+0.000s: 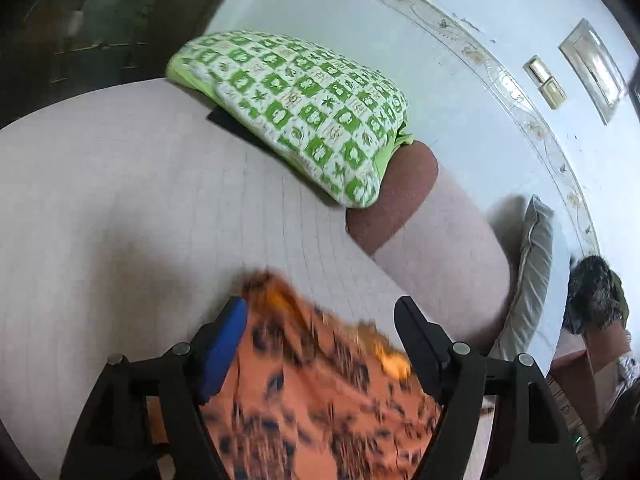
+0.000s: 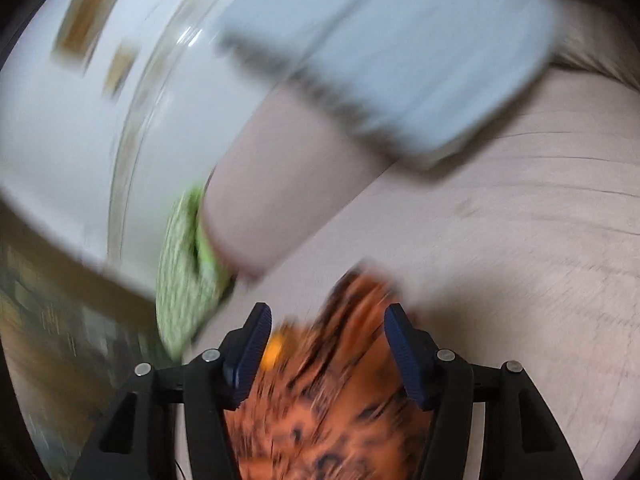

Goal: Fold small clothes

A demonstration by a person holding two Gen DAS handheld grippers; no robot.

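Orange black-spotted cloth garment (image 1: 304,400) lies on the pale quilted bed (image 1: 140,208) between both wide-open grippers, left gripper (image 1: 320,344) and right gripper (image 2: 328,348), apparently let go to settle flat for folding.

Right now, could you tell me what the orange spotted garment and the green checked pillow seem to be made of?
Orange spotted garment: seemingly thin, soft woven or knit fabric, matte; it drapes and bunches, though blur hides the weave. Green checked pillow: probably printed cotton-like cloth over soft filling, matte; it looks plump with a stitched green edge.
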